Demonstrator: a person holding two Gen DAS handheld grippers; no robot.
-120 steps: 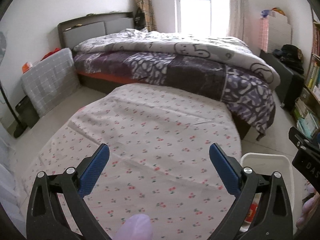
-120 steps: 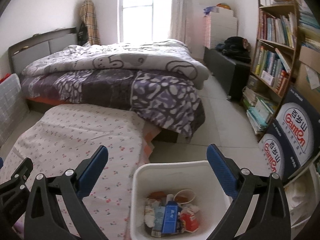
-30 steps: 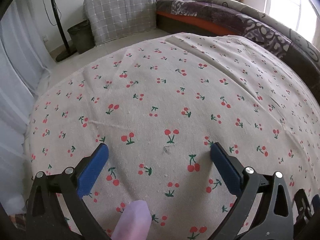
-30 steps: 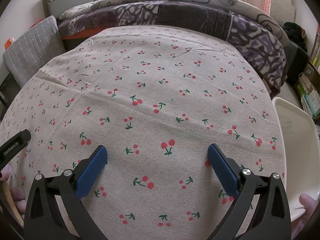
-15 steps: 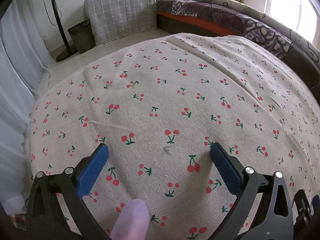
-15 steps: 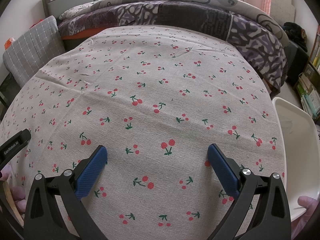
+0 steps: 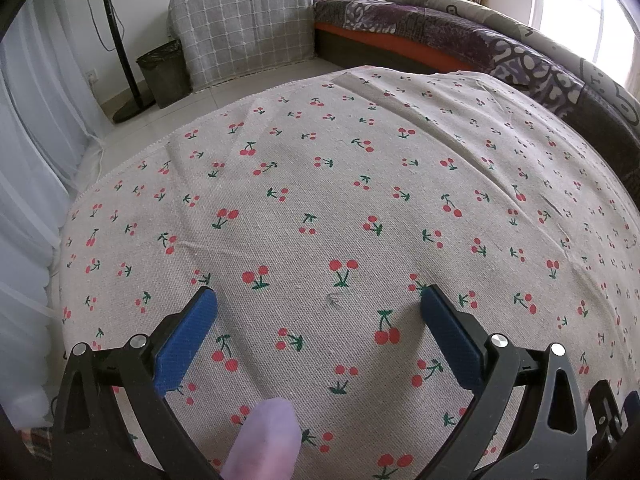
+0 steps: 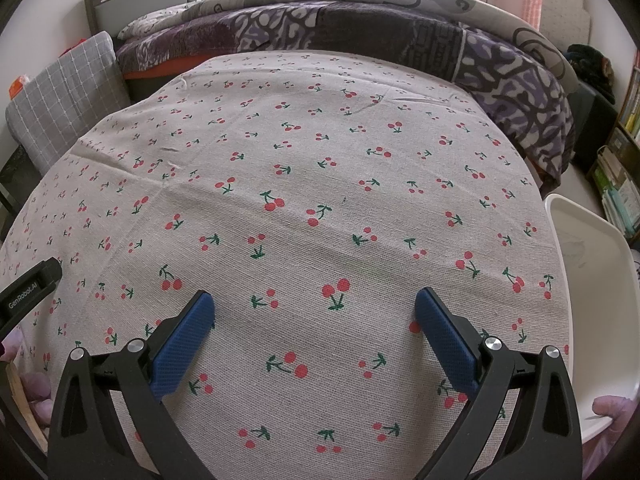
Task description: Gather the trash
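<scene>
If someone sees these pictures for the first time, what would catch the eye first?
The cherry-print cloth fills both views, and no trash shows on it. Both grippers, left and right, hang open above it. Behind lies the bed with a purple patterned quilt, and a white bin stands at the cloth's right edge.

White plastic bin (image 8: pixel 592 280) stands just beside the right edge of the cherry-print cloth (image 8: pixel 320 200), upright, top open; only its rim and a bare inner wall show, contents out of view. No loose trash visible on the cloth.
</scene>
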